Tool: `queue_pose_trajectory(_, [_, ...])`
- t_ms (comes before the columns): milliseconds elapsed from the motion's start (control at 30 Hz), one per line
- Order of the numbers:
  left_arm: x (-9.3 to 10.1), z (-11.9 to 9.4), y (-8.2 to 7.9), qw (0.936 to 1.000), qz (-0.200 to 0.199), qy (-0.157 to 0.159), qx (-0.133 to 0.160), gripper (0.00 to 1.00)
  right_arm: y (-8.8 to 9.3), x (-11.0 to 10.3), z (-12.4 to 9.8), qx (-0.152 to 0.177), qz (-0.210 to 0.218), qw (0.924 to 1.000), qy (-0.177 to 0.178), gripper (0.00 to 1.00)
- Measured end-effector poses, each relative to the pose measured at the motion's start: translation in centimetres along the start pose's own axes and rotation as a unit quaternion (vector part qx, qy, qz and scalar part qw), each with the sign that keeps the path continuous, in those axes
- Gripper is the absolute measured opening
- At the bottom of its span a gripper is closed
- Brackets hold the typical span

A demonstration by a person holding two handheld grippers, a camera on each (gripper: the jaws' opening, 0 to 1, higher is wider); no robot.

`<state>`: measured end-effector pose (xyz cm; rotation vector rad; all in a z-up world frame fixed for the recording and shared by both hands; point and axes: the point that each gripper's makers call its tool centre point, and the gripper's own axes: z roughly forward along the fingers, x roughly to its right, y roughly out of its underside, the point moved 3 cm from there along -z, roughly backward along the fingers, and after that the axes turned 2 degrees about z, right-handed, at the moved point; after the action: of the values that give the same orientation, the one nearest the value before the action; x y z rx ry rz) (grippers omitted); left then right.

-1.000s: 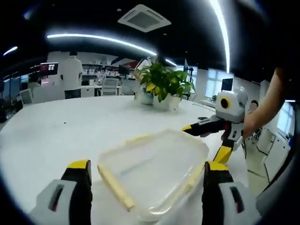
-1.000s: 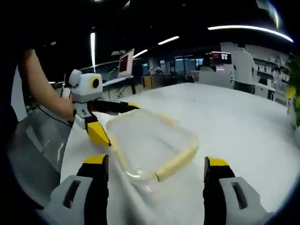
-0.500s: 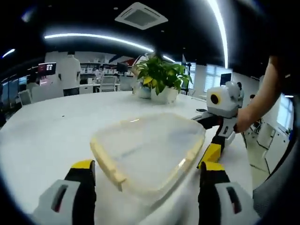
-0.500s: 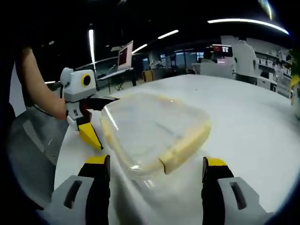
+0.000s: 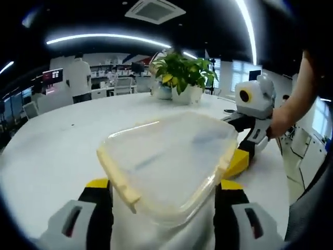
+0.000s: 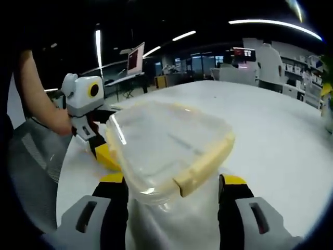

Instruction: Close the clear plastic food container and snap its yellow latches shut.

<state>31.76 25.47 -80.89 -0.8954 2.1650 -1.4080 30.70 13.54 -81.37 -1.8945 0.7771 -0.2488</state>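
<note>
The clear plastic food container [image 5: 169,164] sits on the white desk [image 5: 52,151], its lid on top with yellow latches [image 5: 118,179] along the edges. It serves as the landmark here.

In the left gripper view, the left gripper [image 5: 162,219] has its fingers [image 5: 96,200] spread wide — one on each side of the container's near end, with the container between them; whether they touch its walls cannot be told. Beyond the container's far right corner is the right gripper [image 5: 244,151], held by a person's hand [image 5: 278,125]. Behind the container stands a potted plant [image 5: 182,80].

In the right gripper view, the right gripper's fingers [image 6: 234,198] likewise straddle the near end of the container [image 6: 166,146] — wide apart, gripping nothing that can be seen. The left gripper [image 6: 96,146] lies just beside the container's left edge.
</note>
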Motion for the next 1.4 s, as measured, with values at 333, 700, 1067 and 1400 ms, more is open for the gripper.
queue_pose_trajectory(333, [-0.7, -0.9, 0.5, 0.9998, 0.006, -0.016, -0.011, 0.76, -0.3, -0.9, 0.9, 0.008, 0.007, 0.9999, -0.003, 0.68])
queue_pose_trajectory(700, [-2.9, -1.8, 1.1, 0.9993, 0.016, -0.024, -0.025, 0.74, -1.6, -1.8, 3.4, 0.003, 0.008, 0.9999, 0.011, 0.7])
queue_pose_trajectory(1067, [-6.8, -2.8, 1.3, 0.9982, 0.036, 0.0, -0.048, 0.68, -3.1, -2.4, 6.5, -0.015, 0.012, 0.9992, 0.036, 0.69])
queue_pose_trajectory(1400, [-10.9, -3.5, 1.7, 0.9977, 0.039, 0.013, -0.054, 0.64, -4.6, -2.7, 9.9, -0.011, 0.018, 0.9983, 0.054, 0.68])
